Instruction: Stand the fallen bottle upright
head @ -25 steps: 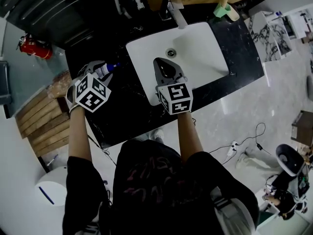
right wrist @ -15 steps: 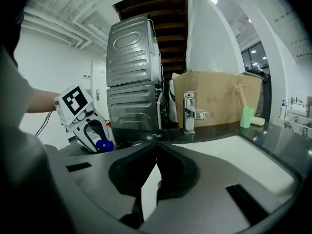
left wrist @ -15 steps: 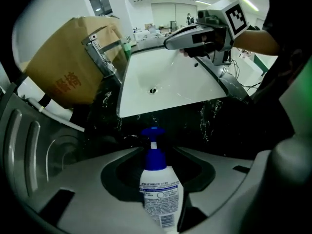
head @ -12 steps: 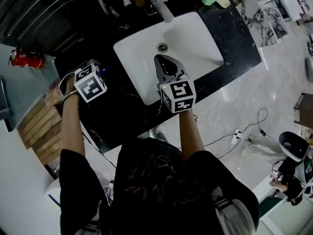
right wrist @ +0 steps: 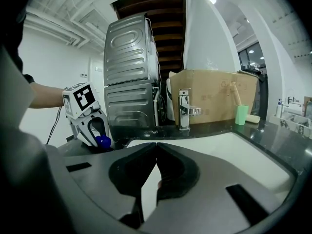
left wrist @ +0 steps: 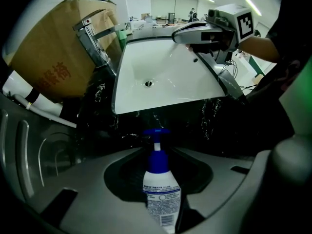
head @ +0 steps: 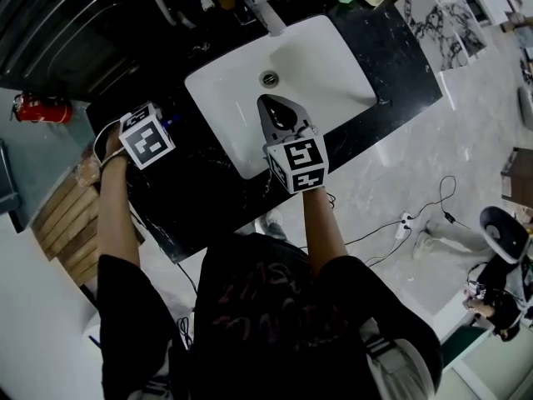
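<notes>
Two fingers of the left gripper were closing around the fallen foam-pump bottle, not yet pinching it. It lay on the black worktop beside the sink, pump toward the basin. Its round body could roll or squirt free. Right gripper fingers stayed together, empty, over the sink.

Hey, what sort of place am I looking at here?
Probably a mock washroom or laundry corner: white sink in a black counter, chrome faucet, stacked metal appliances behind.
</notes>
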`<state>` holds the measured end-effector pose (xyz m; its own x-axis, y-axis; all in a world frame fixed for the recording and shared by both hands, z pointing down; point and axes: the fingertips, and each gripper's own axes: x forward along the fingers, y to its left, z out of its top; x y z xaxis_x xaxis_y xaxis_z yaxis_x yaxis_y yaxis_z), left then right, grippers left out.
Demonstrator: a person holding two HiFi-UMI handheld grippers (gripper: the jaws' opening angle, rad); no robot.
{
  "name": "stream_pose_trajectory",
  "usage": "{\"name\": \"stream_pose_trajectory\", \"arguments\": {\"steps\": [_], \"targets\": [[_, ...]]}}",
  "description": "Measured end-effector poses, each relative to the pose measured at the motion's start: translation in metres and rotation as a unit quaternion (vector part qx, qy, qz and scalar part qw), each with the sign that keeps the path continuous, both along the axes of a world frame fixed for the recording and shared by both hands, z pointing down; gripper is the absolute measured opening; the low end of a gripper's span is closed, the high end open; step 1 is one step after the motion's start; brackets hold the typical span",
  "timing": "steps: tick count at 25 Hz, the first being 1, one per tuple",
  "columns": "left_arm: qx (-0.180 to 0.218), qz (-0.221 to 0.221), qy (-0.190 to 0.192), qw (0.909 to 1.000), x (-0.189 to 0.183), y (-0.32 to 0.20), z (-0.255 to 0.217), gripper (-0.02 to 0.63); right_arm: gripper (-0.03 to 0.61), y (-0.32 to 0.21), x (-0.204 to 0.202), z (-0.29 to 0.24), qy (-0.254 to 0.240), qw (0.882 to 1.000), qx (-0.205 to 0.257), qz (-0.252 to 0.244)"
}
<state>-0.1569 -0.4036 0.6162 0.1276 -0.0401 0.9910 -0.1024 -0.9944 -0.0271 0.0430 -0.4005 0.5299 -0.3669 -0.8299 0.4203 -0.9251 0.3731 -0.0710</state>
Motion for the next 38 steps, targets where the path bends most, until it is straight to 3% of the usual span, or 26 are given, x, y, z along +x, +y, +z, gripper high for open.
{"name": "stream_pose_trajectory", "arguments": {"steps": [10, 14, 19, 24, 30, 34, 36, 38], "targets": [[0.043, -0.036, 0.075, 0.9956, 0.007, -0.001, -0.028, 0.140, 0.015, 0.005, -0.003, -0.005, 0.000, 1.000, 0.004, -0.008], [0.071, -0.073, 0.131, 0.9861, 0.009, -0.006, -0.052, 0.140, 0.015, 0.007, -0.006, -0.014, -0.001, 1.000, 0.012, -0.014], [0.106, -0.132, 0.190, 0.9671, -0.008, -0.008, -0.079, 0.138, 0.015, 0.012, -0.014, -0.025, 0.004, 0.999, 0.021, -0.029], [0.144, -0.198, 0.249, 0.9373, -0.033, -0.007, -0.103, 0.137, 0.015, 0.015, -0.025, -0.032, 0.006, 0.999, 0.027, -0.043], [0.204, -0.270, 0.321, 0.8843, -0.073, 0.000, -0.127, 0.135, 0.015, 0.018, -0.046, -0.036, 0.011, 0.997, 0.031, -0.068], [0.244, -0.318, 0.366, 0.8400, -0.103, 0.015, -0.135, 0.133, 0.015, 0.021, -0.063, -0.036, 0.015, 0.996, 0.031, -0.086], [0.253, -0.336, 0.377, 0.8252, -0.115, 0.022, -0.136, 0.133, 0.015, 0.022, -0.071, -0.036, 0.016, 0.995, 0.032, -0.095], [0.258, -0.348, 0.381, 0.8170, -0.125, 0.028, -0.136, 0.133, 0.015, 0.024, -0.079, -0.036, 0.015, 0.994, 0.032, -0.104]]}}
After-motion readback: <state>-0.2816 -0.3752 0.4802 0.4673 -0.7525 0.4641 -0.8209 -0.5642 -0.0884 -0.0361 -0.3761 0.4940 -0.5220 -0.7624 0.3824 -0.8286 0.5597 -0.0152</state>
